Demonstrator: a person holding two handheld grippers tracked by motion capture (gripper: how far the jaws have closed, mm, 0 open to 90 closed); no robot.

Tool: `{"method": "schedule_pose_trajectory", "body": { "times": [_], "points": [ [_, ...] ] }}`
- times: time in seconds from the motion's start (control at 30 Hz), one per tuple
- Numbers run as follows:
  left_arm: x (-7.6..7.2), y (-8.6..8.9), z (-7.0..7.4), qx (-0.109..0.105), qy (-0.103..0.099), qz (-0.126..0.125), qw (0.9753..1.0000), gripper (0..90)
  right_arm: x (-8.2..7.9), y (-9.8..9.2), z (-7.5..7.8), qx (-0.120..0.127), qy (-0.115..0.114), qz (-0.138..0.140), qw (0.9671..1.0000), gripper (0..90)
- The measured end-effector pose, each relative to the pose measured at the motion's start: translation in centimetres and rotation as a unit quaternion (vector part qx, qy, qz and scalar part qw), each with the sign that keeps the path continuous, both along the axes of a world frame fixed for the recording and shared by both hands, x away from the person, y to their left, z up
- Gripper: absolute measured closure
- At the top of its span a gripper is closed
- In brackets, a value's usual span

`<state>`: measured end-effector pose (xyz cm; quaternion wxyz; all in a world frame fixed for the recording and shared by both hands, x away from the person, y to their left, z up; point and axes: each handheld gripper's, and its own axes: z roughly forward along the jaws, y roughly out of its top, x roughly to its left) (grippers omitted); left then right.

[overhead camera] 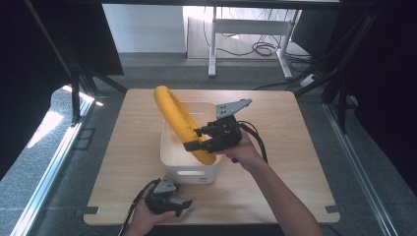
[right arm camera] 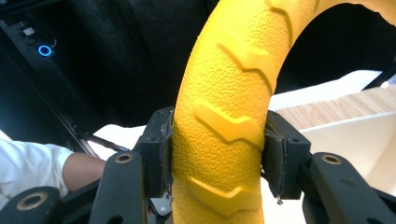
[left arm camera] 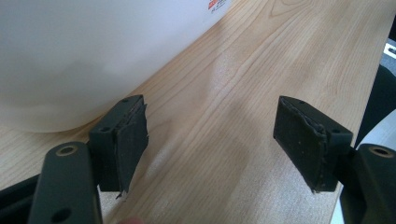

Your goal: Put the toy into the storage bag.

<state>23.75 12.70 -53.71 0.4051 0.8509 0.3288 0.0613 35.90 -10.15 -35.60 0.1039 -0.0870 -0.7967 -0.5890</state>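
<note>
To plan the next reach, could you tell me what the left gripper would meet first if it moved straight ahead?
Probably bare table: the open left gripper looks along the wood, with the white bin just left of its line. Depth is unclear.

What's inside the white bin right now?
The lower end of the yellow ring dips into the white bin, clamped by the right gripper. The bin floor that shows is bare white; the part behind the ring and gripper is covered, so I cannot tell what lies there.
</note>
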Motion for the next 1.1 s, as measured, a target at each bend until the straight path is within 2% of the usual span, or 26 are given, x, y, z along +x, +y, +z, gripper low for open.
{"method": "schedule_pose_trajectory", "body": {
  "times": [0.27, 0.53, 0.7, 0.77, 1.0, 1.1],
  "points": [
    [0.0, -0.1, -0.1, 0.002, 0.002, -0.002, 1.0000, 26.1, 0.4, -0.2, -1.1, -0.015, 0.000, -0.007, 0.9999, 50.2],
    [0.0, -0.2, -0.1, -0.001, 0.003, -0.002, 1.0000, 26.1, 0.8, -0.7, -2.0, -0.010, 0.010, -0.010, 0.9999, 49.9],
    [0.0, -0.2, -0.1, -0.001, 0.003, -0.003, 1.0000, 26.1, 0.9, -1.1, -2.4, -0.024, -0.004, -0.019, 0.9995, 48.7],
    [0.0, -0.2, -0.1, 0.000, 0.003, -0.003, 1.0000, 26.1, 0.9, -1.4, -2.5, -0.017, -0.003, -0.024, 0.9996, 48.6],
    [0.0, -0.3, -0.2, 0.001, 0.004, -0.006, 1.0000, 26.1, 0.6, -1.7, -2.6, -0.018, -0.029, -0.033, 0.9989, 46.8],
    [-0.1, -0.3, -0.2, 0.000, 0.005, -0.004, 1.0000, 26.1, 0.3, -1.8, -2.4, -0.019, -0.044, -0.046, 0.9978, 43.0]
  ]
}}
